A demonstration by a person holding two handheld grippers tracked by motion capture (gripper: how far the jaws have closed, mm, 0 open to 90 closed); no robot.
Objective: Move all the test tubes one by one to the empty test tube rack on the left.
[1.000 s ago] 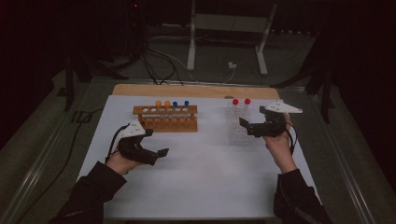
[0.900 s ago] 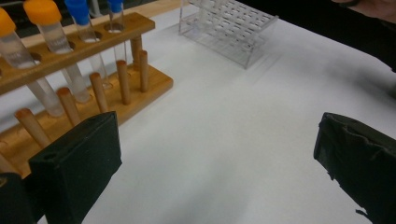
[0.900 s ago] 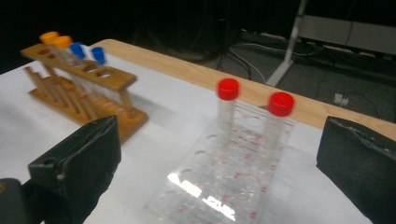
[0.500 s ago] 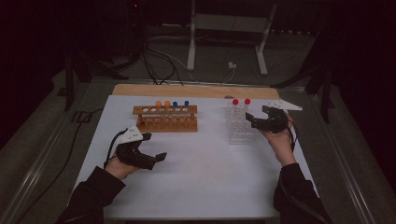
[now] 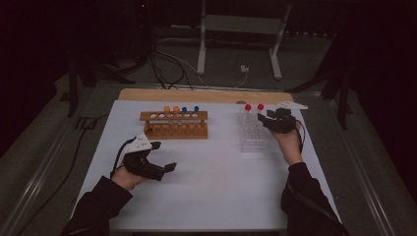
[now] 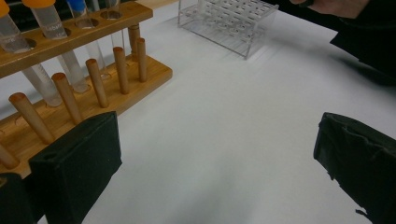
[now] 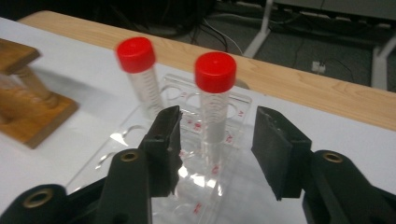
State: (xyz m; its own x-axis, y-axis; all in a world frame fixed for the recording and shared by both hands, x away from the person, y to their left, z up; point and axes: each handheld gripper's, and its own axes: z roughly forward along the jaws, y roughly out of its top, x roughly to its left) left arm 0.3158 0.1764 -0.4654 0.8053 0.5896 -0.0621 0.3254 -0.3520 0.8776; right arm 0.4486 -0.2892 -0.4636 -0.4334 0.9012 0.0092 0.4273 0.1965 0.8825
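Two red-capped tubes stand upright in a clear plastic rack (image 5: 253, 133) at the right of the white table. My right gripper (image 5: 269, 119) is open, its jaws on either side of the nearer red-capped tube (image 7: 215, 101) without touching it; the other red-capped tube (image 7: 138, 70) stands just beyond to the left. A wooden rack (image 5: 174, 124) at centre-left holds two orange-capped and two blue-capped tubes (image 5: 190, 110). My left gripper (image 5: 167, 168) rests low near the table's front left, open and empty, with the wooden rack (image 6: 70, 70) just to its left.
The white sheet (image 5: 221, 182) covers the table; a bare wooden strip (image 5: 196, 94) runs along the far edge. Cables and a metal stand (image 5: 241, 39) lie on the dark floor beyond. The person's sleeves come in from the bottom.
My right gripper has moved forward and left to the red-capped tubes in the clear rack. My left gripper has drawn back toward the front edge and dropped lower.
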